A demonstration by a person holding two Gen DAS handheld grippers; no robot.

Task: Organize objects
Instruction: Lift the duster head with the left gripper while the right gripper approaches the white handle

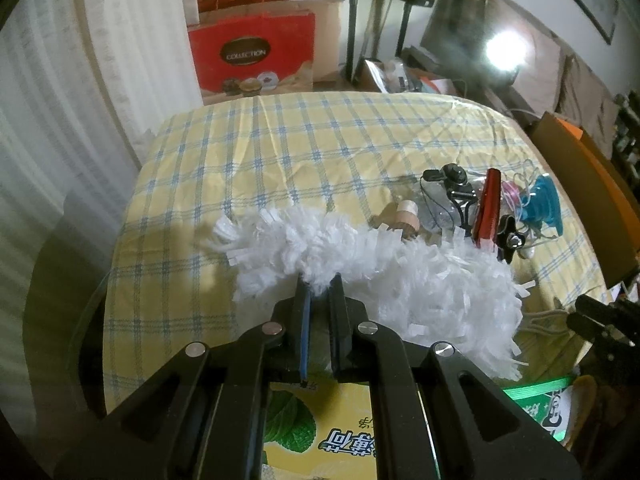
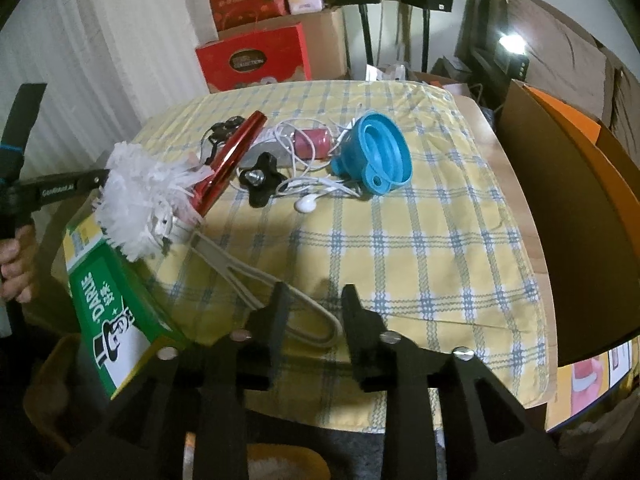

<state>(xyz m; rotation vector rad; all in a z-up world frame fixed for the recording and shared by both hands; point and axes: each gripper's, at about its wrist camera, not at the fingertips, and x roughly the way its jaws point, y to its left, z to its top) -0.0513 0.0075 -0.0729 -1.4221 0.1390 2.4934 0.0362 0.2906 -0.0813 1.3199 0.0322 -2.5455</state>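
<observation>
a: duster (image 1: 360,264), white and fluffy, pinched in its fringe by the left gripper (image 1: 320,280), jaws clenched on it. hanging over the near edge of the checked tablecloth (image 1: 280,140), above a green and yellow box (image 2: 116,304).

b: pale handle (image 2: 256,280) of it, seen from the right wrist, running toward the near side (loop end lying between the right fingers). right gripper (image 2: 316,300) released, jaws apart, pads not pressing the loop.

a: farther back, to the right of the fluff: red case (image 1: 489,208), black star knob (image 2: 262,180), white earphones (image 2: 306,202), blue funnel (image 2: 376,158) on its side, pink spool (image 2: 314,140).

b: small wooden piece (image 1: 408,220) just beyond the fluff, touching or not, cannot tell.

a: hand (image 2: 16,264) at far left.
</observation>
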